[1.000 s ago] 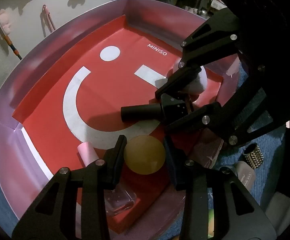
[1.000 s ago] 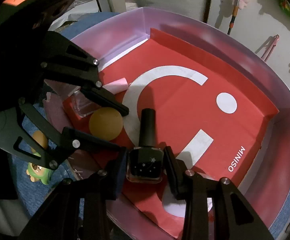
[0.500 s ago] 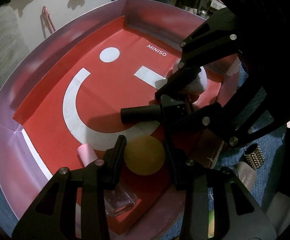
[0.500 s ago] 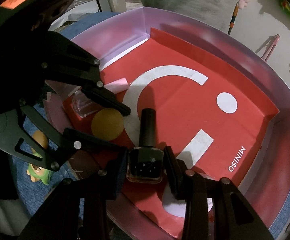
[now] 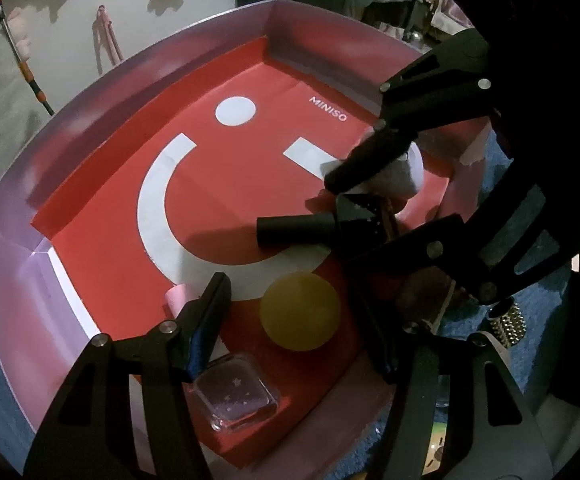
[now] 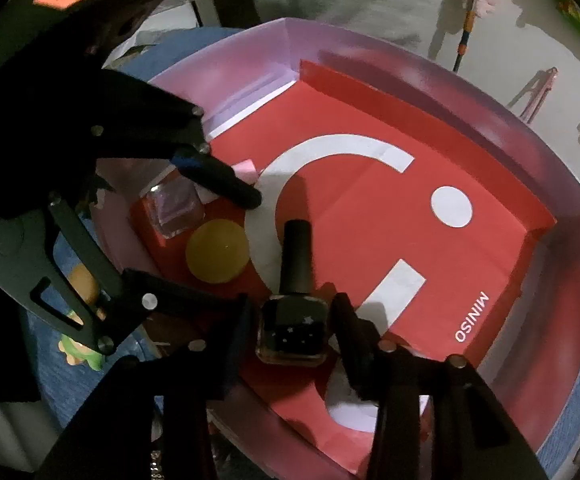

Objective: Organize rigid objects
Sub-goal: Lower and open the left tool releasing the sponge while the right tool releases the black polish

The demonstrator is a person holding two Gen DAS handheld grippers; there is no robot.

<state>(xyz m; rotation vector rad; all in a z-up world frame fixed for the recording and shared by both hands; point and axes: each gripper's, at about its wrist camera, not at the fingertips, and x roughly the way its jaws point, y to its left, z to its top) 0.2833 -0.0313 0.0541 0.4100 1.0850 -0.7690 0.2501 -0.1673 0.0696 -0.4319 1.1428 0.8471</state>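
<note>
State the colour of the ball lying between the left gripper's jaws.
The ball is yellow, seen best in the left wrist view.

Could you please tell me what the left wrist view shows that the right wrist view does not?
Only the left wrist view shows a studded metal piece on the blue cloth and a white rounded object behind the right gripper.

Only the right wrist view shows a green figurine outside the box.

Both show the red box, yellow ball, black bottle, clear case and pink piece.
</note>
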